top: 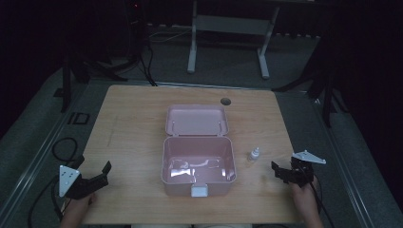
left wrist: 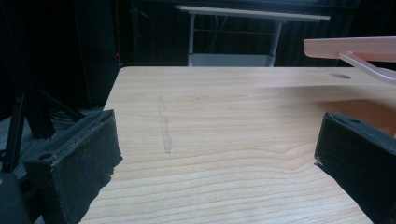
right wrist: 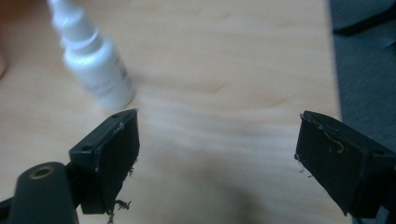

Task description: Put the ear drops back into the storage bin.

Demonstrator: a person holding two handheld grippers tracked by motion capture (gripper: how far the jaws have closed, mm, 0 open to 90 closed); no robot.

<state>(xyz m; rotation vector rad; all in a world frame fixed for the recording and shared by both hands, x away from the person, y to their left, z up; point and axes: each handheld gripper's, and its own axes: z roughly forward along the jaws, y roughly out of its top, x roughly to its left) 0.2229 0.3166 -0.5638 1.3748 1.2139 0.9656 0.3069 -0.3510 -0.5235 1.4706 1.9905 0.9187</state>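
- A pink box [top: 198, 166] stands open mid-worktop [top: 133, 123], its lid [top: 196, 120] thrown back flat behind it; the inside looks empty but for a glare on the bottom.
- A small white bottle [top: 254, 153] stands upright just right of the box, near its right wall but apart from it; it is outside the box, untouched.
- The right tongs [top: 279, 171] hover near the front right corner of the worktop, pointing left toward the bottle; jaws spread wide with nothing between them; in the right gripper view the bottle [right wrist: 95, 65] lies ahead and to the left of the gap, not inside it.
- The left tongs [top: 102, 173] sit at the front left, well apart from the box; jaws wide and empty over bare wood in the left gripper view, with the lid's edge [left wrist: 355, 47] at the far right.
- Judged from this: the box is ready, the lid is up; packing looks not yet begun; left to do, it seems, are grasping the bottle, setting it inside, and perhaps closing the lid.
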